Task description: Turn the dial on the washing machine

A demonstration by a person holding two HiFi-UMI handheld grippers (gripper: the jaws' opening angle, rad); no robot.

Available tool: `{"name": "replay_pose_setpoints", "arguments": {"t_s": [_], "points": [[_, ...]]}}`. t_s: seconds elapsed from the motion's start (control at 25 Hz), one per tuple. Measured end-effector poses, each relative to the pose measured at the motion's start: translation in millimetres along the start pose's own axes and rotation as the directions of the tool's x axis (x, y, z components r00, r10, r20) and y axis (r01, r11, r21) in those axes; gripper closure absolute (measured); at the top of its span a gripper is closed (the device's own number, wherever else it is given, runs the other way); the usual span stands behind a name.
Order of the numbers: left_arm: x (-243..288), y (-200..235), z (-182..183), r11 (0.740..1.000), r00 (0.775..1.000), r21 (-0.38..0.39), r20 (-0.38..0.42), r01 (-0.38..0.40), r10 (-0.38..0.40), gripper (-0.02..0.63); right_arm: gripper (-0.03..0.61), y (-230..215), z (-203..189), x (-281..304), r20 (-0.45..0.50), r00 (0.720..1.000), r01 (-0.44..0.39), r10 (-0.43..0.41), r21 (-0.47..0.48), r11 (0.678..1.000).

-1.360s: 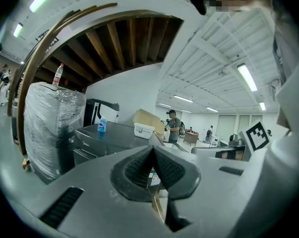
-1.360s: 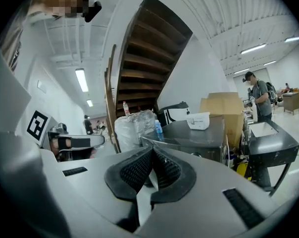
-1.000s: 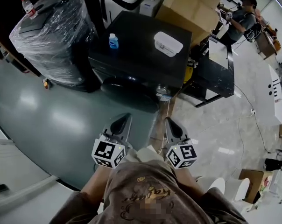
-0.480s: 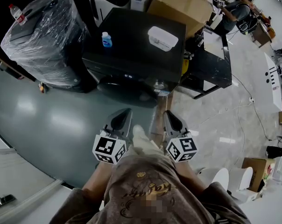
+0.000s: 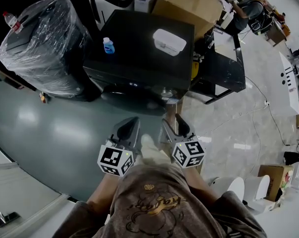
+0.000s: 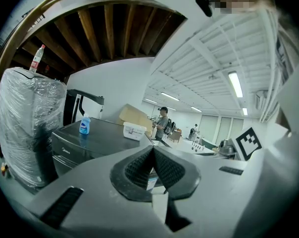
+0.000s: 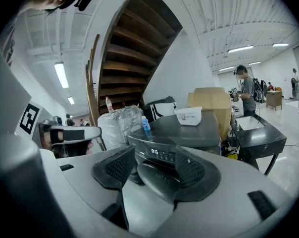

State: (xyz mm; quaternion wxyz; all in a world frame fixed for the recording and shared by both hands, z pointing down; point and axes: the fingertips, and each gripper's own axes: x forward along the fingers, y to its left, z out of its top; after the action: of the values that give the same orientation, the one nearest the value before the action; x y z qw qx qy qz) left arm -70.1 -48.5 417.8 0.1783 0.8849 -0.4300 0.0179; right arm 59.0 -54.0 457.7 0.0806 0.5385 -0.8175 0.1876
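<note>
Glossy grey floor lies between the person and the black washing machine (image 5: pixel 139 48) at twelve o'clock. Its dial (image 5: pixel 167 92) is untouched, so the whole turn is left to do. Left gripper (image 5: pixel 128 125) fingers are pressed together, empty; right gripper (image 5: pixel 173 124) fingers have just been opening, with nothing between them.

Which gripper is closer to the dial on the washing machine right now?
Right. The right gripper, fingers just opened on nothing, hangs directly below the dial in the head view; the left gripper, fingers shut, is farther, down-left of it.
</note>
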Motion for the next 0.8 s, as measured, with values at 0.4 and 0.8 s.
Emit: {"name": "replay_pose_setpoints", "arguments": {"t_s": [0.4,0.8], "points": [[17.4,13.1,-0.7,1.0,0.999,0.005,-0.024,-0.023,0.023,0.614,0.305,-44.9,-39.8,55.5,-0.101,0.992,0.082,-0.078,0.034,0.996],[33.1,28.4,-9.5,0.998,0.997,-0.003,-0.054,-0.056,0.056,0.614,0.305,-102.1,-78.9,124.6,-0.204,0.966,0.185,-0.158,0.12,0.975]]}}
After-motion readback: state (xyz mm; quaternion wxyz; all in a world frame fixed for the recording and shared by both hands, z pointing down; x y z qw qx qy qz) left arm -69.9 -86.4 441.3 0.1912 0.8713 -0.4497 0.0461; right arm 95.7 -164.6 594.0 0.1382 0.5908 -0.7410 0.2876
